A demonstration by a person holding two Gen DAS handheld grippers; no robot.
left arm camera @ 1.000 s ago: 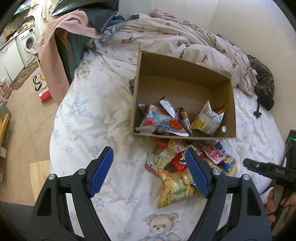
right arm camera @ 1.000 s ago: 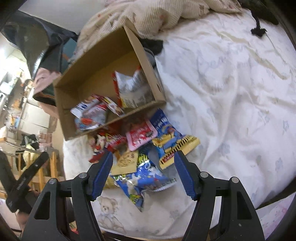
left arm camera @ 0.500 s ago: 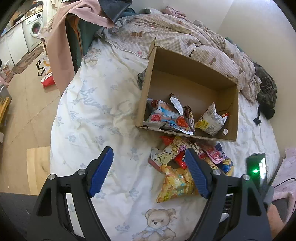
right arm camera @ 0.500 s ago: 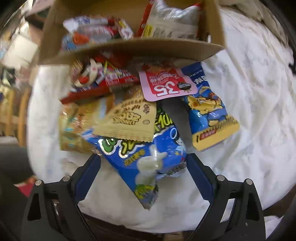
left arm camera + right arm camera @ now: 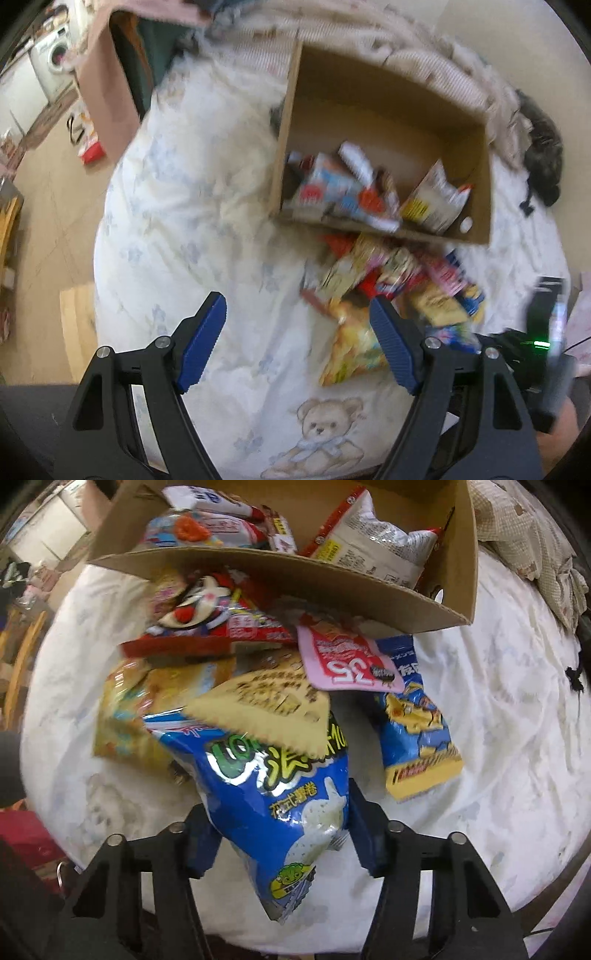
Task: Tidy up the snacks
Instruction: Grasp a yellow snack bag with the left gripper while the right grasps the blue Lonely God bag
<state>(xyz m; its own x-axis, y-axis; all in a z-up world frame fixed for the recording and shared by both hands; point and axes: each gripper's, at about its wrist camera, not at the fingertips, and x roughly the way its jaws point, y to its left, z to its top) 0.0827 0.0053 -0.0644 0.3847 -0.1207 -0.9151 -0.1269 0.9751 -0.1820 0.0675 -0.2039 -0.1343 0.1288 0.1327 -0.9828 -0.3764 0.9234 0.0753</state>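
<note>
A cardboard box (image 5: 476, 155) lies on the bed with several snack packets inside; it also shows in the right wrist view (image 5: 458, 590). A pile of packets (image 5: 391, 284) lies in front of it. My left gripper (image 5: 299, 336) is open and empty, above the sheet left of the pile. My right gripper (image 5: 280, 834) is low over the pile, its blue pads either side of a blue snack bag (image 5: 273, 786). The jaws are still apart. A pale yellow packet (image 5: 269, 705), a pink packet (image 5: 343, 657) and a red packet (image 5: 214, 616) lie beyond.
A white bedsheet with a teddy bear print (image 5: 321, 428) covers the bed. A crumpled blanket (image 5: 461, 62) lies behind the box. The bed edge and wooden floor (image 5: 48, 206) are at left. A blue and yellow packet (image 5: 417, 731) lies right of the pile.
My right gripper has dropped down onto the pile and now straddles the blue bag. My left gripper has drifted slightly; its view is blurred by motion.
</note>
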